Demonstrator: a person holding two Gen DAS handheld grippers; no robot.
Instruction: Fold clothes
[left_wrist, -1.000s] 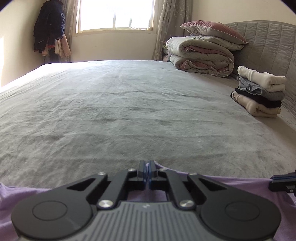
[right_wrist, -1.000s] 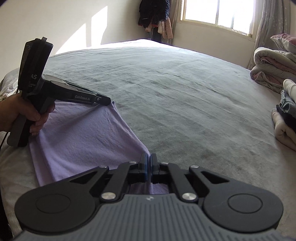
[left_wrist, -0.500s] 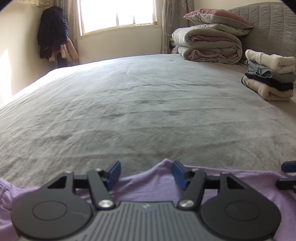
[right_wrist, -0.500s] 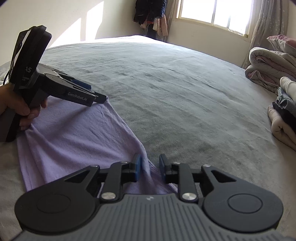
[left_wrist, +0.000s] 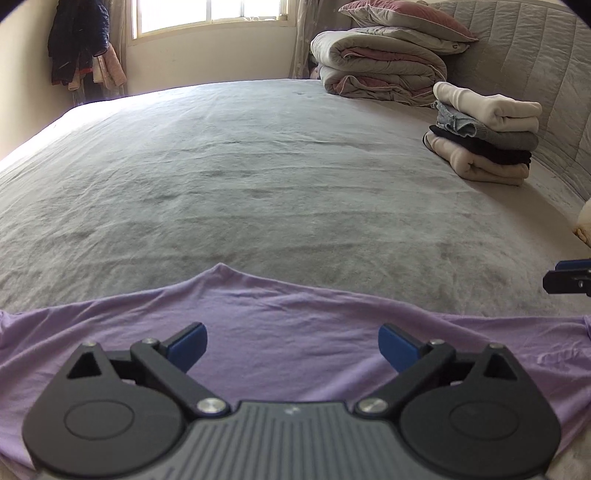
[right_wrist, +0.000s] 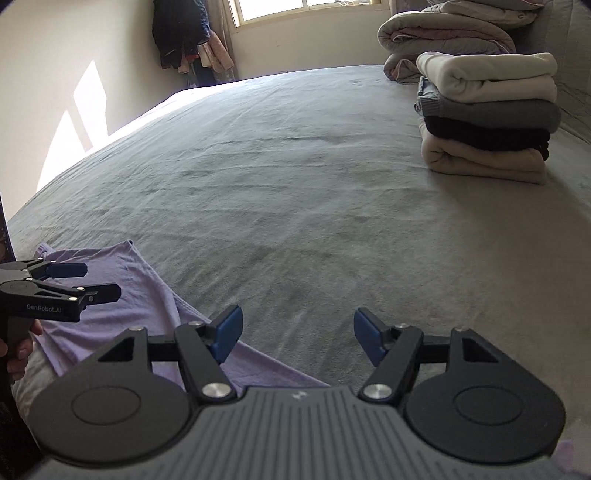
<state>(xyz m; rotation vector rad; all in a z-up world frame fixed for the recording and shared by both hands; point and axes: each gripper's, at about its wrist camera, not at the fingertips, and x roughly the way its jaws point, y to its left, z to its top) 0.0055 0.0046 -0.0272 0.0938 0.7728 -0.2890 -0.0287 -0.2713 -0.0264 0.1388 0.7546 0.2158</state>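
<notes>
Lavender shirt (left_wrist: 295, 332) lies loose on the bed (left_wrist: 258, 177), beneath our left gripper (left_wrist: 292, 349) and left of our right gripper (right_wrist: 297, 334). Both sets of jaws have just been opening and stand spread, nothing between them. We judge a careless regrasp could drag the freed edge askew.

The purple garment (left_wrist: 295, 332) is a thin, soft cloth of pale lilac colour. It lies flat on the grey bed cover (left_wrist: 258, 166), at the near edge of the bed. Its far edge makes a wavy line with one small peak in the middle, and light wrinkles run across the surface. In the right wrist view the same cloth (right_wrist: 147, 302) reaches away to a far corner, with a fold along its right side.
</notes>
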